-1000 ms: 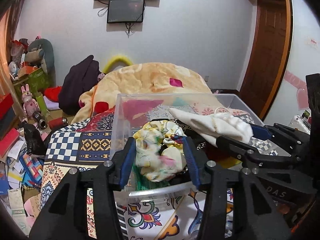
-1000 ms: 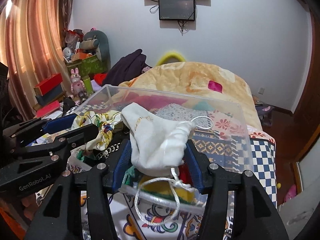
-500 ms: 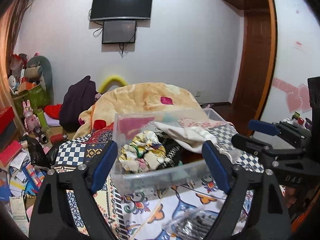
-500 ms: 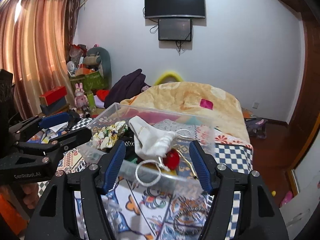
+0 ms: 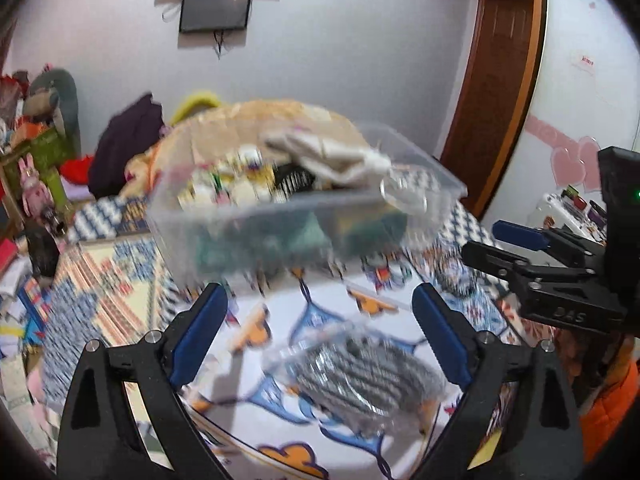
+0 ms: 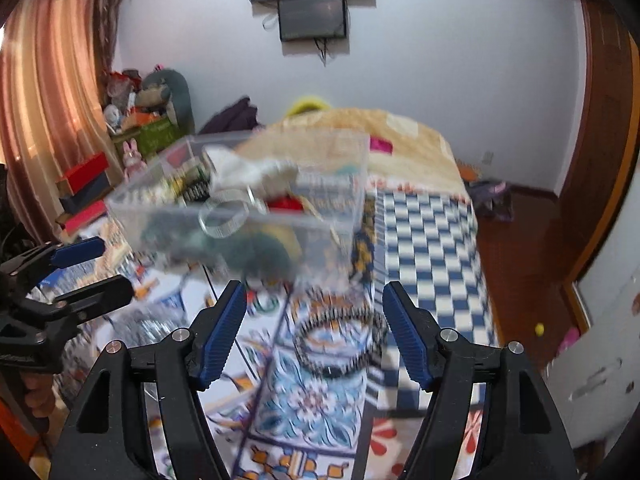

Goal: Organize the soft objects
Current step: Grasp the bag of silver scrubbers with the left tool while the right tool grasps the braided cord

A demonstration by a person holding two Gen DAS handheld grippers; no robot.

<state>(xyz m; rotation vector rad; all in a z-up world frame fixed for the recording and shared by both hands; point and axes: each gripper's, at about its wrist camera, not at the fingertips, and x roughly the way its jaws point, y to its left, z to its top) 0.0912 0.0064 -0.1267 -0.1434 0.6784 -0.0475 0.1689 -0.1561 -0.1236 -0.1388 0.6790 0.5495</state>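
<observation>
You are holding your left gripper (image 5: 320,328) spread wide and empty, over a grey knitted item in a clear bag (image 5: 360,376) lying on the patterned bedspread (image 5: 120,312), likely your next pick. Ahead, the clear plastic bin (image 5: 288,220) is already holding a cream cloth (image 5: 332,152) and a floral scrunchie (image 5: 224,188). Your right gripper (image 6: 314,332) is likewise gaping, empty, above a dark beaded headband (image 6: 340,344).

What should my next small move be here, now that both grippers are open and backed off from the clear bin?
Probably lower the left gripper onto the grey striped bundle just below its open fingers. That bundle lies on the patterned bedspread, outside the clear bin, which already holds the white cloth. The right gripper is open and empty too, over a dark beaded ring.
</observation>
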